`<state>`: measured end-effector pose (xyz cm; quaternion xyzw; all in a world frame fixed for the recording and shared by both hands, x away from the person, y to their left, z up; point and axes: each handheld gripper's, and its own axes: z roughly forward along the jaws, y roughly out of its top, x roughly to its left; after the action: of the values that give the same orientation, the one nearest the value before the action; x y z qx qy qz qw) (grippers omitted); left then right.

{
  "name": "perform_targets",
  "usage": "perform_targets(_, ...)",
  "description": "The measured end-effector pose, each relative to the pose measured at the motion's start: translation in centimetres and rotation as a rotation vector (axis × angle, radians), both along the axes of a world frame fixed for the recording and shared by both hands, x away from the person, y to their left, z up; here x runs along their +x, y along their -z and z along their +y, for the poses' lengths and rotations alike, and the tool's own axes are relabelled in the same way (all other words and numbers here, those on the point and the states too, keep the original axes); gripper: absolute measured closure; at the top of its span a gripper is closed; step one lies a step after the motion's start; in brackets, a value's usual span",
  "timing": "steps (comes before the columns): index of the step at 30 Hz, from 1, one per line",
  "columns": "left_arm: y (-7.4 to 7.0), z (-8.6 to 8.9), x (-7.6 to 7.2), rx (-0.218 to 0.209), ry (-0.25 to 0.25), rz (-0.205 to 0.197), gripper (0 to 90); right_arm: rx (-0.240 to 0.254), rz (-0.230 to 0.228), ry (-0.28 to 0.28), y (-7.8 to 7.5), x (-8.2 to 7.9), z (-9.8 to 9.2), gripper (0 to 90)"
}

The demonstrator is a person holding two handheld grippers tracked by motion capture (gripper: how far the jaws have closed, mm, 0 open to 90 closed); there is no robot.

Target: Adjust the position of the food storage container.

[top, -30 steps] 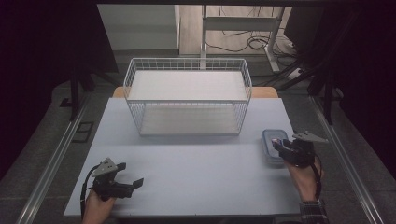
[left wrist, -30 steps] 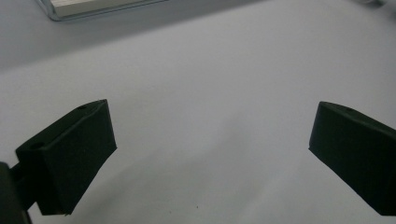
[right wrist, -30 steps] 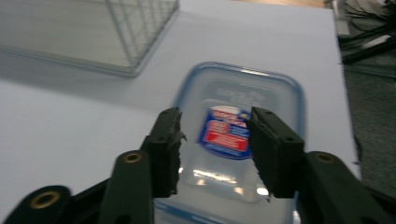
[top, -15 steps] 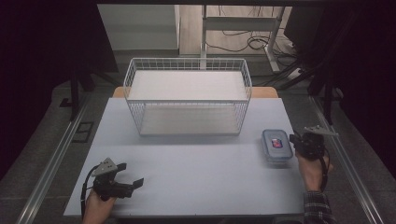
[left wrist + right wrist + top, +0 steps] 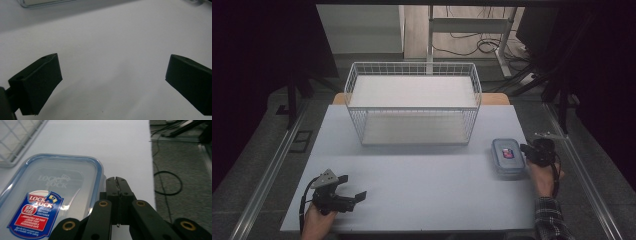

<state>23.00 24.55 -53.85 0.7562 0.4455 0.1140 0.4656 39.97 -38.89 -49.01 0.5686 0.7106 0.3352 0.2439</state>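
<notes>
At the near left corner of the white worktop (image 5: pixel 422 195) the left claw (image 5: pixel 354 189) rests low in a hand, its jaws set wide apart with bare surface between them. Over at the right edge, the right claw (image 5: pixel 525 149) sits just beside the right side of a lidded food container (image 5: pixel 507 156); its jaws have just been closing and now stand pressed together with nothing between them. The right gripper view brings the lid (image 5: pixel 52 195) close: raised "LOCK & LOCK" lettering, plus a blue and red sticker (image 5: pixel 37 213) reading "LOCK & LOCK" and "BPA FREE". Farther off, mid-worktop, stands a white wire basket (image 5: pixel 412 102). Beyond lie grey flooring, loose cables (image 5: pixel 484 45) and dark surroundings.
</notes>
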Motion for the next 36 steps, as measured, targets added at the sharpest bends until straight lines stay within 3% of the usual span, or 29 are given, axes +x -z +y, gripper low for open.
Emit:
perform_targets(5,0.0,-0.1,0.0,0.003,0.004,0.001,0.1,0.021,0.016,-0.045,0.1,-0.1,1.1,88.9)
perform_targets(8,0.0,-0.1,0.0,0.002,0.006,0.000,0.2,0.016,0.028,-0.107,0.0,-0.3,2.6,89.0)
perform_targets(18,-0.1,-0.2,0.0,0.003,0.016,-0.002,0.2,0.014,0.069,-0.232,0.3,-1.6,6.4,89.0)
perform_targets(19,-0.1,-0.3,0.0,0.004,0.018,-0.003,0.1,0.012,0.072,-0.266,0.4,-1.8,7.4,89.0)
perform_targets(22,-0.1,-0.3,0.0,0.008,0.020,-0.003,0.1,0.017,0.080,-0.289,0.4,-2.0,8.3,89.0)
perform_targets(26,-0.1,-0.4,0.0,0.006,0.021,-0.001,0.2,0.024,0.084,-0.362,0.5,-2.4,11.2,88.9)
perform_targets(27,-0.1,-0.4,0.0,0.005,0.024,0.002,0.2,0.024,0.084,-0.362,0.5,-2.4,11.2,88.9)
perform_targets(31,-0.2,-0.6,-0.1,-0.001,0.037,0.016,0.4,0.042,0.086,-0.439,0.6,-3.2,14.5,88.9)
perform_targets(36,-0.3,-1.1,0.0,-0.007,0.048,0.041,0.3,0.044,0.094,-0.503,0.8,-3.8,17.0,88.9)
